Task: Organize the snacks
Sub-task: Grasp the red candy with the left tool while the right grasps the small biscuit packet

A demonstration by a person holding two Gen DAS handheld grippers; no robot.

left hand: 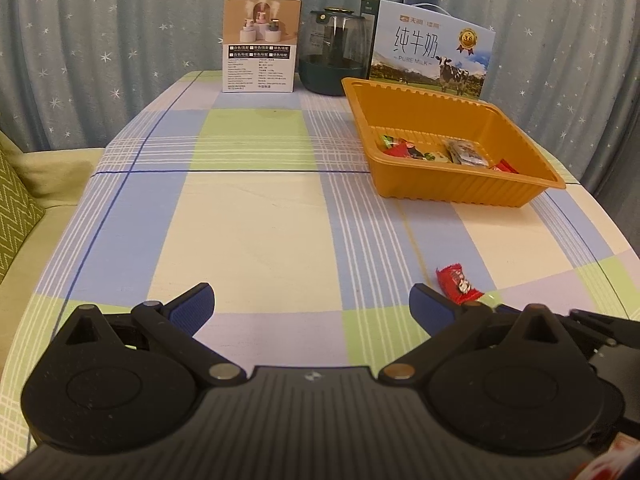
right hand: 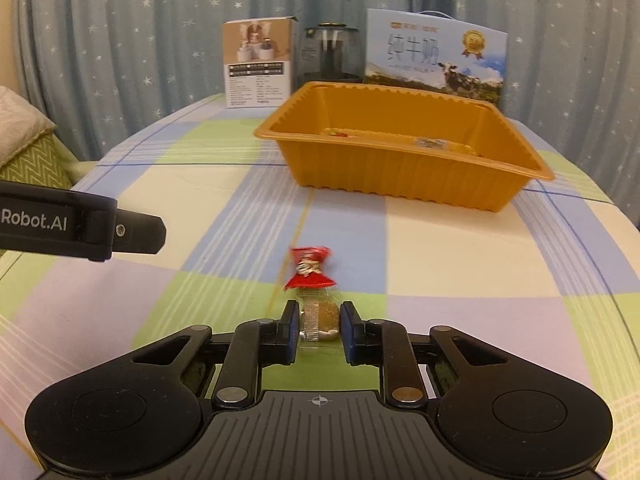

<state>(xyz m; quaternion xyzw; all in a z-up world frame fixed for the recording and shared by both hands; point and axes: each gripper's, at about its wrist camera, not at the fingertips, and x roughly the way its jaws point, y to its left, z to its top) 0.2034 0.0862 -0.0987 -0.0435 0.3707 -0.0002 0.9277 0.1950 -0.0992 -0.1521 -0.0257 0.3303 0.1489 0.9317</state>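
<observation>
Left wrist view: left claw (left hand: 312,304) spread wide, nothing between its pads, hovering low over the checked surface (left hand: 256,232). Red-wrapped candy (left hand: 459,283) lies just beyond its right finger, apart from it. Orange tray (left hand: 460,190) sits farther off to the right, several wrapped snacks already inside.

Right wrist view: right claw (right hand: 319,322) pinching a clear-wrapped snack (right hand: 320,318), pads pressed on either side. The red candy touches that snack's far end, long axis running away from the claw toward the tray, which lies ahead and slightly right. Right claw is the nearer to both. Judged next: lift and carry forward to the tray.

Room: star-print curtain (right hand: 120,40), milk carton (right hand: 436,54), white box (right hand: 258,66), dark jar (right hand: 332,54) at the surface's back edge.
</observation>
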